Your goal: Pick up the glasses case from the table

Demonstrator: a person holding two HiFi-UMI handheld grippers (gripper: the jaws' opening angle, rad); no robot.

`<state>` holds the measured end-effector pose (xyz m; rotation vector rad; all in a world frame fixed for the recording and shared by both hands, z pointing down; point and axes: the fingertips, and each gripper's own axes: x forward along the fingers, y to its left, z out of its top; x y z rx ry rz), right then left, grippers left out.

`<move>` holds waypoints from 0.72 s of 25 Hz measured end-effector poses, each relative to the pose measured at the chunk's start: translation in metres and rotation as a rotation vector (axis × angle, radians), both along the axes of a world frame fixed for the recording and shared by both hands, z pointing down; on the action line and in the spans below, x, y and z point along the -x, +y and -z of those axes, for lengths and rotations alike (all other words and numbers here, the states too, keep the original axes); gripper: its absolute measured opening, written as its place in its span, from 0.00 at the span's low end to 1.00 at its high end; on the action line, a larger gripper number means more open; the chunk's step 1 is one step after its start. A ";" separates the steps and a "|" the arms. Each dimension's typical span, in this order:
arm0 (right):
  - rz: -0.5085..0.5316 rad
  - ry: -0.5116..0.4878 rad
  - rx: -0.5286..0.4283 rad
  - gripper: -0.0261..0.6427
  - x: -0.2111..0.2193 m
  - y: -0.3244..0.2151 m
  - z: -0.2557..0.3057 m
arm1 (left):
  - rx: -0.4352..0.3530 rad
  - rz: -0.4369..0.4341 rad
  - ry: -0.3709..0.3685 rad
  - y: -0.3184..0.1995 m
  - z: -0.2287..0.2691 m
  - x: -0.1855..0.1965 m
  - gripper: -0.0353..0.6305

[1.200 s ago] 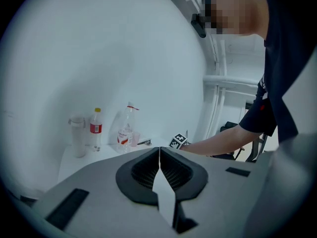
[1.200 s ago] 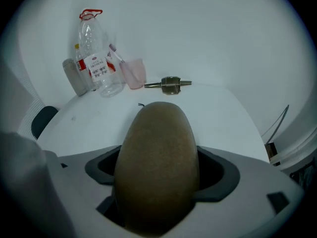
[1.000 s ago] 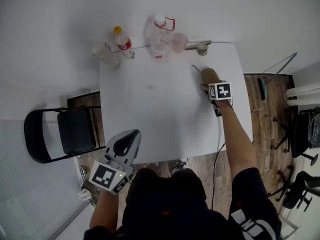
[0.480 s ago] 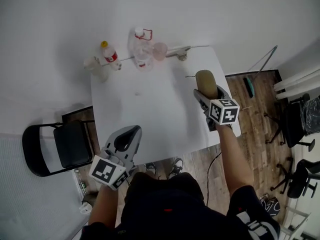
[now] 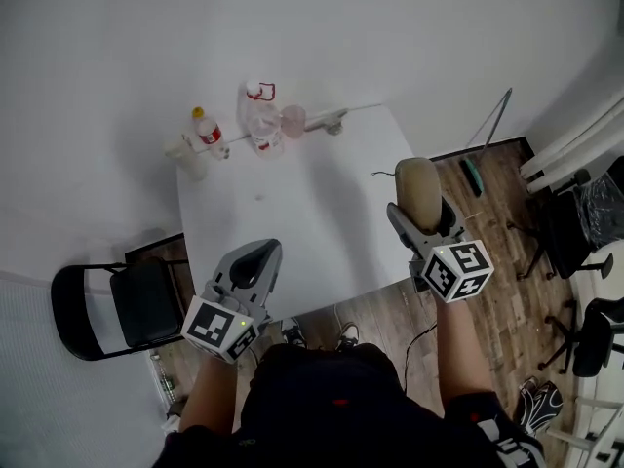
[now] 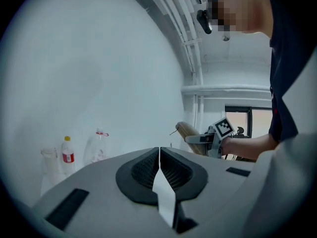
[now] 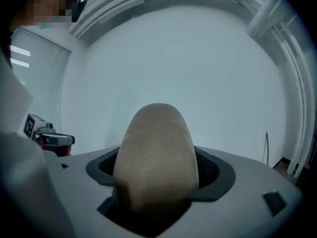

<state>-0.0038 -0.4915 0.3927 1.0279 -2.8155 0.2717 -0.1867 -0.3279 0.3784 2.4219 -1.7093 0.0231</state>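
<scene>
A tan, oval glasses case [image 5: 419, 192] is lifted clear of the white table [image 5: 292, 232], near its right edge. My right gripper [image 5: 421, 214] is shut on the glasses case [image 7: 156, 157], which fills the middle of the right gripper view and sticks out past the jaws. My left gripper [image 5: 255, 261] hangs over the table's front edge with its jaws pressed together and nothing between them [image 6: 159, 155]. From the left gripper view the glasses case [image 6: 188, 134] shows at the right, held aloft.
At the table's far edge stand a small bottle with a yellow cap [image 5: 207, 132], a large clear bottle [image 5: 258, 120], a pink cup [image 5: 293, 120] and a clear cup [image 5: 184, 154]. A black folding chair [image 5: 117, 305] stands left of the table. Office chairs [image 5: 585, 252] stand at the right.
My right gripper has lifted the glasses case off the table and drawn it up and toward me. The left gripper has stayed near the table's front edge.
</scene>
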 end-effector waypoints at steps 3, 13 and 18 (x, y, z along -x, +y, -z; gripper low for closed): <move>0.002 -0.023 -0.081 0.65 -0.009 0.022 0.038 | -0.042 0.003 -0.017 0.001 0.020 0.001 0.09; -0.004 -0.085 -0.262 0.65 -0.027 0.070 0.109 | -0.131 0.007 -0.029 0.008 0.066 0.000 0.09; 0.003 -0.083 -0.275 0.65 -0.025 0.083 0.113 | -0.135 -0.004 -0.036 0.012 0.070 -0.004 0.09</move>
